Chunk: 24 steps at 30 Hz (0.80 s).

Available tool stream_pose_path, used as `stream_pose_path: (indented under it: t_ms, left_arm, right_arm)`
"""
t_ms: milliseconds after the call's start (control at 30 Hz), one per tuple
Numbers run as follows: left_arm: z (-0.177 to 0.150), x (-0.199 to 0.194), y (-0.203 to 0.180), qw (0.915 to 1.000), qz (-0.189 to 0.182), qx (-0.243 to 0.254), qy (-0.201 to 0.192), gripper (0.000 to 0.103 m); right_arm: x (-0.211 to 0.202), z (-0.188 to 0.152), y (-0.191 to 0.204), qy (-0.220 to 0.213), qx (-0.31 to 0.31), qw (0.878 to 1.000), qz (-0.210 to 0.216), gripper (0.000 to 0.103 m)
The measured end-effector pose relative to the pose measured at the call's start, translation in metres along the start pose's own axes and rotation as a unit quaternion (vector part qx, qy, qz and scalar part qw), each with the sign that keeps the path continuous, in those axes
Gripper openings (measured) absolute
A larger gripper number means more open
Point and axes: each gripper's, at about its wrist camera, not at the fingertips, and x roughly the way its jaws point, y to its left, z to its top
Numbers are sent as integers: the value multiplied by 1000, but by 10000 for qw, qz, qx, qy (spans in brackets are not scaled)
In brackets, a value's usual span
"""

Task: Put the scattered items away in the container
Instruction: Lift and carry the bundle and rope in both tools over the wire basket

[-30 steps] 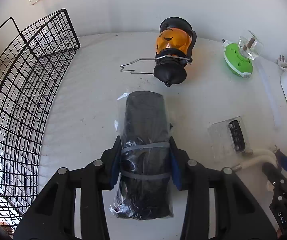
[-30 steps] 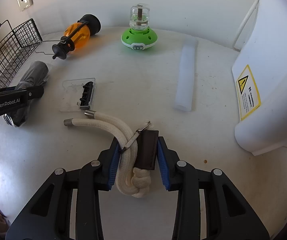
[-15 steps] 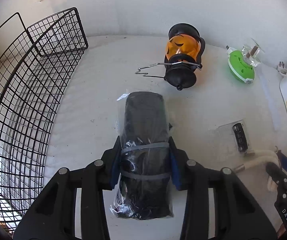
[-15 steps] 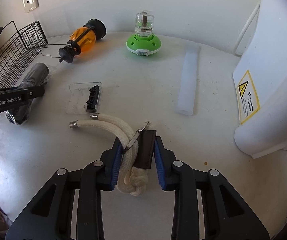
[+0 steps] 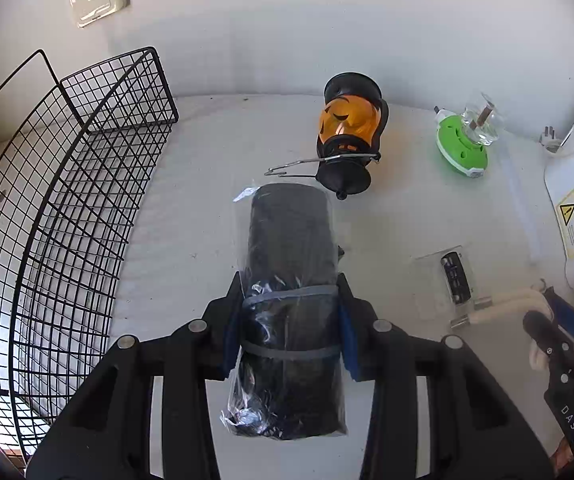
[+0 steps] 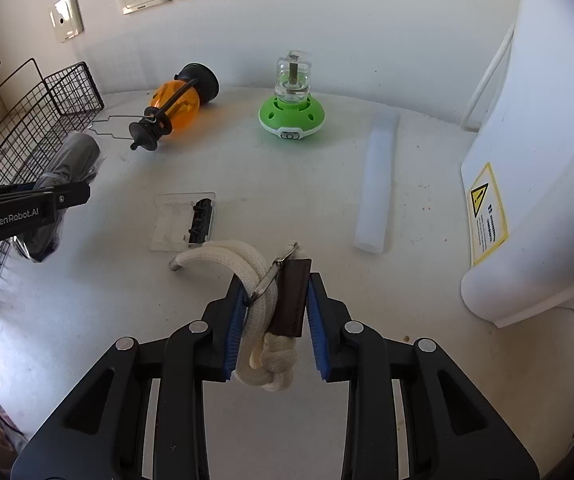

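Observation:
My left gripper (image 5: pixel 289 312) is shut on a black roll wrapped in clear plastic (image 5: pixel 291 264) and holds it above the white table, right of the black wire basket (image 5: pixel 59 200). My right gripper (image 6: pixel 273 312) is shut on a white rope keychain with a brown leather tag (image 6: pixel 271 300) and holds it off the table. The roll (image 6: pixel 67 164) and the basket (image 6: pixel 27 120) also show at the left of the right wrist view. The right gripper's tip shows at the left wrist view's lower right (image 5: pixel 559 332).
An orange and black lantern (image 5: pixel 347 136) lies on its side at the back. A green device with a clear top (image 6: pixel 291 110) stands beside it. A clear case with a black part (image 6: pixel 187 220) and a translucent tube (image 6: pixel 379 180) lie on the table. A white appliance (image 6: pixel 535 160) stands at right.
Both grippers have risen with their loads: the roll and the rope are lifted off the table. The views tilted up, showing the wall sockets. The right jaws closed a little on the rope.

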Motion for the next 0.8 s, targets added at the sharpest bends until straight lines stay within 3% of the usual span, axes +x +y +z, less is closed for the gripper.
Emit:
stream_pose_path:
  t_ms: [800]
  left_arm:
    - [16,-58,20,9991,34,-165,-387,36]
  right_arm:
    - [-41,33,16,-466,-212,9986,103,27]
